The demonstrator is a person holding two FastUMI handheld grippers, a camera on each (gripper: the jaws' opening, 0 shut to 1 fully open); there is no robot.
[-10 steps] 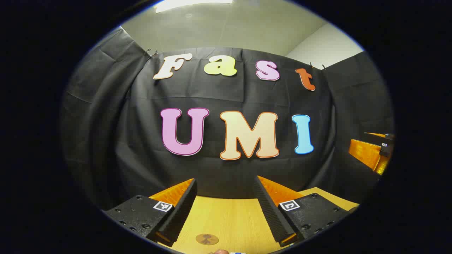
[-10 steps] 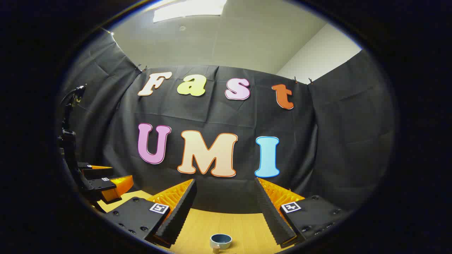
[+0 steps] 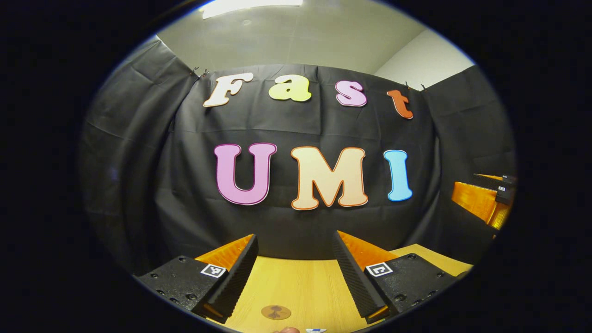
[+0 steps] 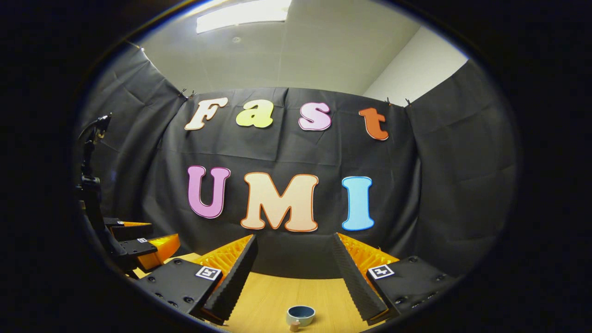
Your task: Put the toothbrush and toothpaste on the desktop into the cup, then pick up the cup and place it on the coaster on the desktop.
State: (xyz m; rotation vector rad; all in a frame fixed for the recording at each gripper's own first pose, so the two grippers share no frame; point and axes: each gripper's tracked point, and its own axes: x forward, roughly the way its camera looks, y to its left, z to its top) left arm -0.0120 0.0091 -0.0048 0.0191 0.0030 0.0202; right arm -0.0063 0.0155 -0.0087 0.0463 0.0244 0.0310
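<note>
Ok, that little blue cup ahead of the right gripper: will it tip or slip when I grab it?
The cup looks low and wide, standing upright on the wooden desktop, so it probably won't tip easily. Its surface looks glazed, so it may be slippery and somewhat fragile. The right gripper stands open, seemingly wide enough to straddle it.

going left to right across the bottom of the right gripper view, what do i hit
left gripper → one finger of the right gripper → cup on the desktop → the right gripper's other finger
</note>
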